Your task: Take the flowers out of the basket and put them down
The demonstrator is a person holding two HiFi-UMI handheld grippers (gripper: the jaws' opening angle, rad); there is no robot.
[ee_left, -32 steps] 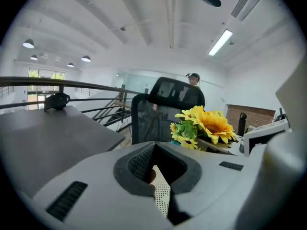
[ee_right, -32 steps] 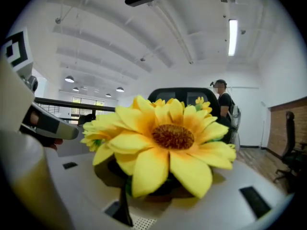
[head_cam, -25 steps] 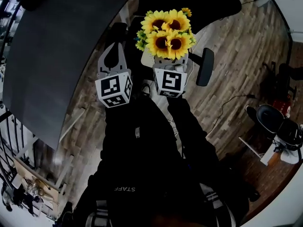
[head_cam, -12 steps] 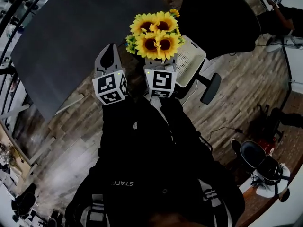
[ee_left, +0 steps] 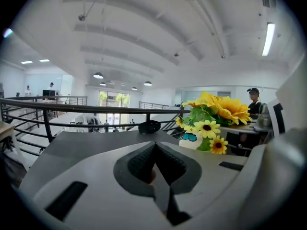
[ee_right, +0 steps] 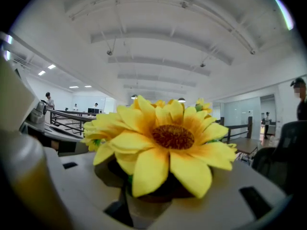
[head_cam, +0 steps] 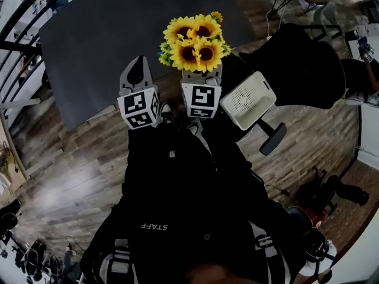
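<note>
Yellow flowers (head_cam: 194, 43), a tight bunch of sunflowers, are out of the basket (head_cam: 247, 99) and in the air. They are held in front of the person, over the near edge of a dark grey worktop (head_cam: 106, 34). The white basket looks empty and sits on a black chair (head_cam: 302, 64) just to the right, apart from the bunch.

The right gripper (head_cam: 201, 76) carries the flowers. Its fingers are partly closed and clamped on the stems low down, under the blooms. The left gripper (head_cam: 137, 64) is just beside it, with its fingers (ee_left: 139, 164) pressed together and nothing between them.

The step in hand appears to be carrying the bunch to the worktop and setting it down. To do that well, bring the flowers over bare grey surface, well in from the edge. Lower them until the stem end meets the worktop, then lay them over gently. Open the fingers only once the bunch rests on its own. Draw back along the stems so the petals are not dragged. The empty left gripper could steady the blooms.

The bunch stands close to upright. Its long axis runs from the gripped stems up to the flower heads, which face the head camera. In the left gripper view, the big blooms (ee_left: 218, 110) sit on top, with green leaves and smaller blooms below.
</note>
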